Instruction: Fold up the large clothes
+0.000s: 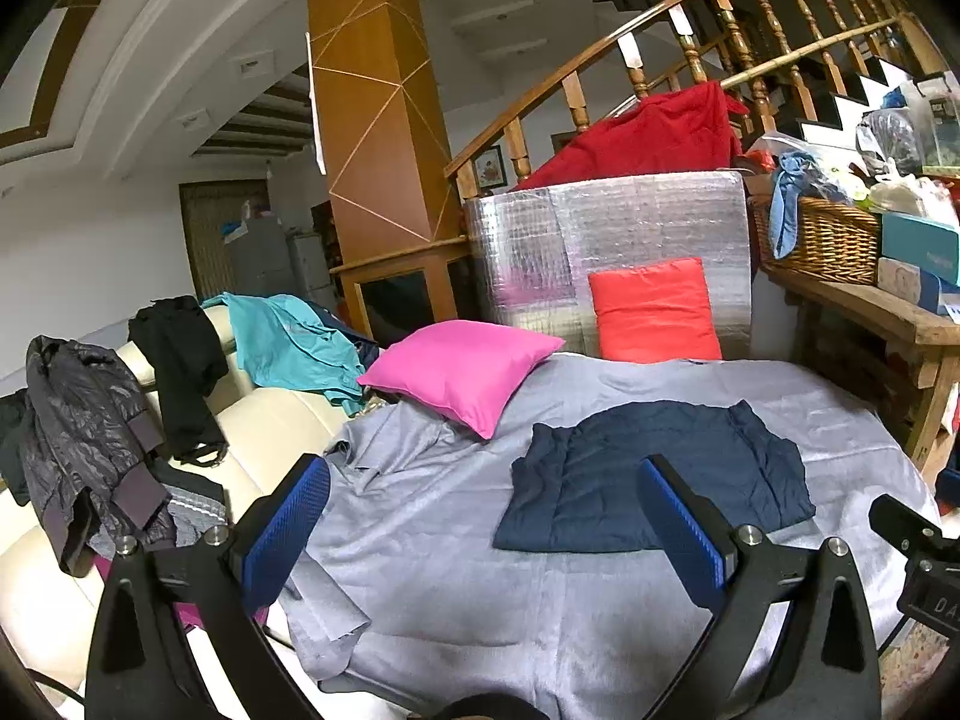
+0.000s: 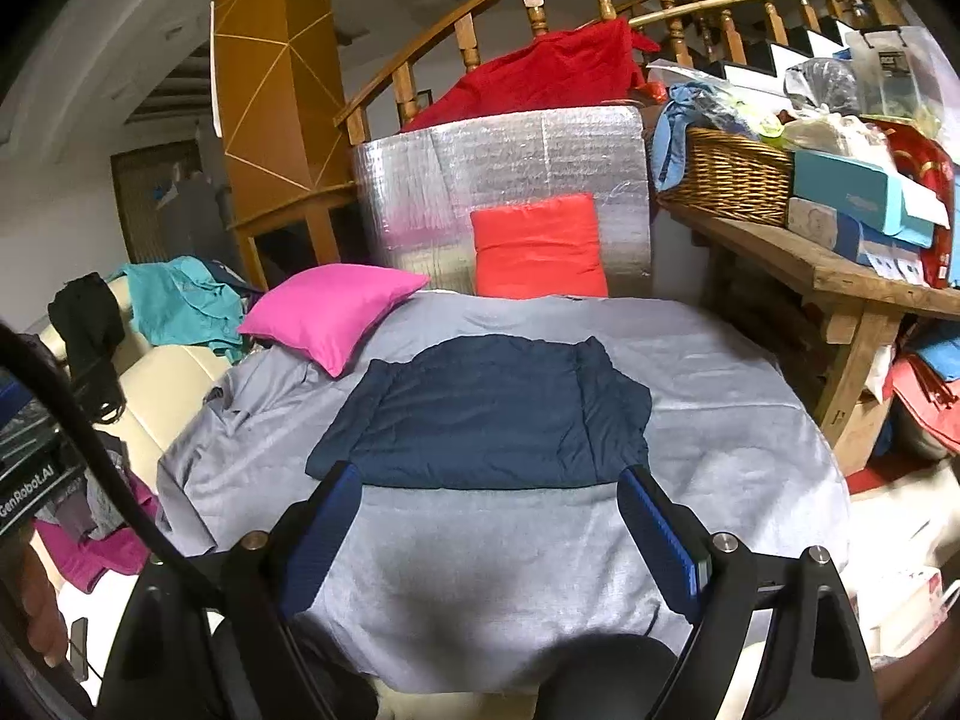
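Observation:
A navy blue garment (image 1: 657, 477) lies folded into a flat rectangle on the grey sheet (image 1: 456, 588) that covers the sofa; it also shows in the right wrist view (image 2: 492, 414). My left gripper (image 1: 483, 474) is open and empty, held above the sheet just short and left of the garment. My right gripper (image 2: 489, 480) is open and empty, its blue pads (image 2: 660, 534) spread just short of the garment's near edge. The grey sheet (image 2: 480, 570) is wrinkled at its left side.
A pink cushion (image 1: 462, 375) and a red cushion (image 1: 654, 309) sit at the back. A black top (image 1: 180, 378), a teal garment (image 1: 294, 336) and a dark jacket (image 1: 78, 432) hang on the cream sofa back at left. A wooden bench (image 2: 828, 276) with a wicker basket (image 2: 726, 180) stands right.

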Tool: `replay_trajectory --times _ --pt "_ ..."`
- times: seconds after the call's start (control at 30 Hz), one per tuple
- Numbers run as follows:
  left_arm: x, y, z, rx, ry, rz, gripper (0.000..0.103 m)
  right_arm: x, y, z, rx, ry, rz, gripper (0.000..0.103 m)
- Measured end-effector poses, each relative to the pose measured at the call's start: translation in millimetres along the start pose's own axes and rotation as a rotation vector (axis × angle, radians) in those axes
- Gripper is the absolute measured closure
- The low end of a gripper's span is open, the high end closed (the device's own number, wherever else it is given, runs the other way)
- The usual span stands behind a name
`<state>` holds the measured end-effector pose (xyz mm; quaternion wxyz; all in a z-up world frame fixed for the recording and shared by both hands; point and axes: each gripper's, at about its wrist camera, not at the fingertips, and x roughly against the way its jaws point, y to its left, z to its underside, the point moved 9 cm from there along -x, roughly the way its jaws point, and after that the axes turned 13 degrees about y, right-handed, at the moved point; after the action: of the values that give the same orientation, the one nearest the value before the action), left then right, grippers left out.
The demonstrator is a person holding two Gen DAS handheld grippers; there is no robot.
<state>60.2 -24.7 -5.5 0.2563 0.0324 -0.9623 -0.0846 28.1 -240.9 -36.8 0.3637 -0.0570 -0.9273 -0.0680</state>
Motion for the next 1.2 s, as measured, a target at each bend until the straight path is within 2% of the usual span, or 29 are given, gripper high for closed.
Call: replay_trajectory --times 0.53,1.2 --pt "24.8 9.0 -1.3 0.029 -0.026 0.0 0.002 20.9 6.9 5.0 -0.002 -0.011 -0.014 0.014" --pt "20.5 14.9 2.0 0.051 -0.001 0.016 0.002 22.2 10.6 4.9 0.02 -0.009 -0.011 0.014"
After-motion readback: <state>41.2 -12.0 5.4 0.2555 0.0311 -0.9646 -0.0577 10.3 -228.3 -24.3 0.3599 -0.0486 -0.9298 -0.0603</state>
